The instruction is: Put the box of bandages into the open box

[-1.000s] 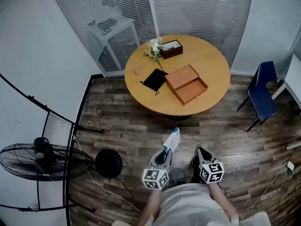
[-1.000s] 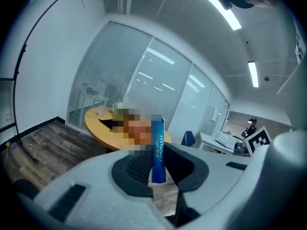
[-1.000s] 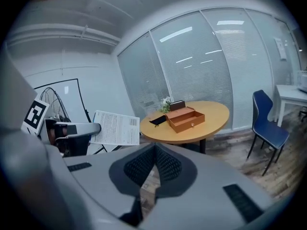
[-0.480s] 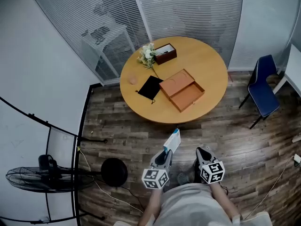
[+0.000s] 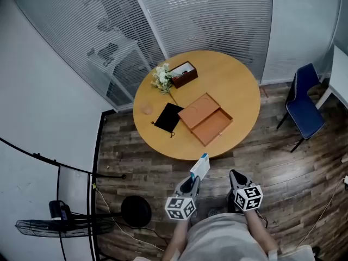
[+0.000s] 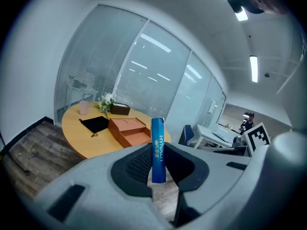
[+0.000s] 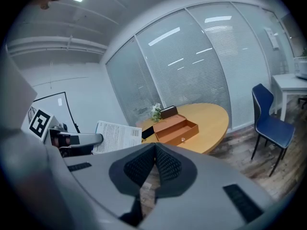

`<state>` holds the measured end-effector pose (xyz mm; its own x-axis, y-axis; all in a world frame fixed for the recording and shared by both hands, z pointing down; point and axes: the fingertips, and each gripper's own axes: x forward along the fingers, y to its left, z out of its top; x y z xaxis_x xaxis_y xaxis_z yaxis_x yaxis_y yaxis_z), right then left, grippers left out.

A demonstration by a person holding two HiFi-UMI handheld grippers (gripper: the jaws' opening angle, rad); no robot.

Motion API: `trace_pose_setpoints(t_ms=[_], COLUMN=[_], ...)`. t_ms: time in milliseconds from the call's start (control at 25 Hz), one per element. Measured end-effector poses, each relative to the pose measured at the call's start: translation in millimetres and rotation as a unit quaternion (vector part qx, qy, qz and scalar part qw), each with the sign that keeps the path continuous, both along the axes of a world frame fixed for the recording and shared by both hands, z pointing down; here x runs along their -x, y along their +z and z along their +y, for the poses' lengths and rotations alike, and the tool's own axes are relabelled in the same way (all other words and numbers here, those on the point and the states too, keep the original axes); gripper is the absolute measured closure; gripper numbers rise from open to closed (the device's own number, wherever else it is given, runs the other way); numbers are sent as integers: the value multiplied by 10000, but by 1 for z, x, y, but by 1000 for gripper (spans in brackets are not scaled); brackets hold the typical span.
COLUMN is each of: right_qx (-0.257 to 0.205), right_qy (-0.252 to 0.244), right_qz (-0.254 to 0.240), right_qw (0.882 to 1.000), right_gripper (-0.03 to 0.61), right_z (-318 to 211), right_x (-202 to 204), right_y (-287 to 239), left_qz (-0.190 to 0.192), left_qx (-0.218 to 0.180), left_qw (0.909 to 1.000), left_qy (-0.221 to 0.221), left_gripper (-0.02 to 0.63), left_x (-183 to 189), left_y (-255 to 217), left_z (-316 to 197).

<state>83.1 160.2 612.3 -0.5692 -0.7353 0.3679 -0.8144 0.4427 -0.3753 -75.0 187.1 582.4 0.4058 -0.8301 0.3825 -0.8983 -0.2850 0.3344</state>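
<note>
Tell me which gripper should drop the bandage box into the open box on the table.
Left. The left gripper holds the bandage box in its fingers; the right gripper is shut and empty. The open box lies ahead of both on the round table.

- floor (image 5: 283,162): dark wood planks across the whole room.
- worktop (image 5: 239,86): round, light wood, set close to the glazed wall.
- glazed partition (image 5: 217,15): curved, full height, horizontal blinds closed behind the glass.
- wall (image 5: 43,102): plain white, left of the partition.
- chair (image 5: 303,110): blue seat and back, dark legs, right of the worktop and apart from it.
- fan (image 5: 57,224): black pedestal type, near the white wall.
- ceiling light (image 6: 253,68): strip fitting, lit.
</note>
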Motion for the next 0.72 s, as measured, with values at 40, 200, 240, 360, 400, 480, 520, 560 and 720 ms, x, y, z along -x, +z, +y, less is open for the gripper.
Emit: trace_pose_setpoints(t_ms=[40,200,240,360,400,480,520,560,720], right_qx=[3,-22,-30,-30,-22,29,75,124,208], right_qy=[8,-57,-76,-102,-113,-189,-253,-323,-543], right_qz=[-23,15,44,45,24,-6,-16,-27,-69], right_qw=[10000,10000,10000,9999,9999,9998,9996,9994,9983], right_gripper=[580,581,581,581,581,581,580,580,581], right_z=[-8,-41,-49,-71,-78,-93,-100,-107,-130], right_x=[-2,-7,-9,-17,-21,-27,-30,-33,-48], right_y=[-1,-5,-5,-6,-6,-3,0,2,7], left_qz=[-11,18,57,318,411,528,541,541,687], left_qx=[11,47,63,154,187,245,271,293,387], left_qw=[10000,10000,9999,9992,9988,9979,9976,9974,9957], left_qy=[-3,-41,-64,-165,-205,-291,-335,-374,-496], left_gripper=[545,545,545,545,545,545,545,545,545], left_x=[-1,-7,-9,-14,-16,-20,-23,-26,-41], left_y=[0,-1,-1,1,2,5,6,7,12], left_z=[-8,-40,-48,-69,-75,-89,-96,-103,-130])
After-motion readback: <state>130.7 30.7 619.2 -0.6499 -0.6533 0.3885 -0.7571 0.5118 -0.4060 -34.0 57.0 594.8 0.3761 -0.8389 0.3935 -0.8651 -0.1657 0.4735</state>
